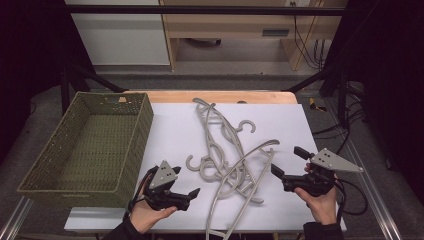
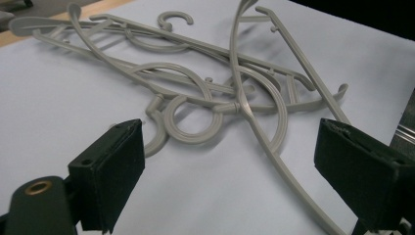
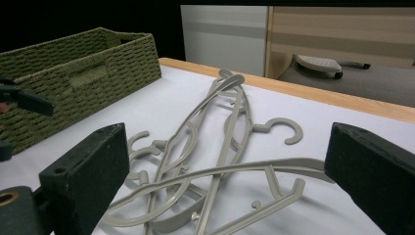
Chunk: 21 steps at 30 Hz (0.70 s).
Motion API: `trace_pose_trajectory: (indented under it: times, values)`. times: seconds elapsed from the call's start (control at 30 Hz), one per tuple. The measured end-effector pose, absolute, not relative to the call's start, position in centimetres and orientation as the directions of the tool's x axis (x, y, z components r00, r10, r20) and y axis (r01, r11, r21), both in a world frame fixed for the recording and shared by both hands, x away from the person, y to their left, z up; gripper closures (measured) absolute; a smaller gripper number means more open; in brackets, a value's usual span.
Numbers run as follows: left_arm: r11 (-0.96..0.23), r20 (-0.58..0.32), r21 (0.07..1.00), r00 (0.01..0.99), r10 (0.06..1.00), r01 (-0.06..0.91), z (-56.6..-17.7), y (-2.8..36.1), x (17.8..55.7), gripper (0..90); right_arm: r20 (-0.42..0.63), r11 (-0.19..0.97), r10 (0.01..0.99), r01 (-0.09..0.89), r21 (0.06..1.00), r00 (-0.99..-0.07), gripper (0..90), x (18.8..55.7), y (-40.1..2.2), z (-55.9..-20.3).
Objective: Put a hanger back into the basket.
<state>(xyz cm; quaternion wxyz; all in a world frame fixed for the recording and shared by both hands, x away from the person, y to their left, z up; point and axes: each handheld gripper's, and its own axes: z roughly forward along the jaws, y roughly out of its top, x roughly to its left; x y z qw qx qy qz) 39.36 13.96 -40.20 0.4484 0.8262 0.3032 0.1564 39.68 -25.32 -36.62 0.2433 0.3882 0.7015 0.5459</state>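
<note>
Far left on my high view: a green woven basket [image 1: 90,145] sits on the table edge, partly on the white sheet [image 1: 170,135] that covers the wooden tabletop [image 1: 220,96]. Its long side runs along the sheet's left margin.

Next, my left gripper [image 1: 187,192], held low near the front edge, just beside the basket's near right corner. Its jaws stand wide apart with nothing between them. They point toward the hanger pile; in the left gripper view the nearest hook [image 2: 191,120] lies just ahead of the jaw tips, not touching them, and one long hanger arm [image 2: 274,156] crosses the gap close to the jaw on the picture's right.

Centre: a tangled pile of grey plastic hangers [image 1: 227,155] lies flat on the sheet, arms and hooks interlocked and overlapping. One hanger reaches toward the far edge; another long arm [image 1: 220,215] runs down to the front edge of the sheet.

Right: my right gripper [image 1: 287,165], also spread wide and empty, jaws aimed left at the pile, near it but apart. In the right gripper view the crossed hanger arms [image 3: 220,169] lie between me and the basket [image 3: 73,73] beyond.
</note>
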Motion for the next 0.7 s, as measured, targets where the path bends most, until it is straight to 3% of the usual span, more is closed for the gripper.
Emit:
trace_pose_trajectory:
  times: [0.43,0.7]
  values:
    - [-0.512,-0.018,0.761,0.802,0.598,0.399,-42.6,9.2,40.4,17.2,0.085,0.109,0.809,0.29,0.951,-0.581,3.1,39.9,-25.3,-36.9]
    - [-0.595,-0.023,0.684,0.828,0.561,0.422,-44.6,7.4,40.9,29.1,0.086,0.109,0.812,0.294,0.949,-0.577,3.2,40.0,-25.1,-36.9]
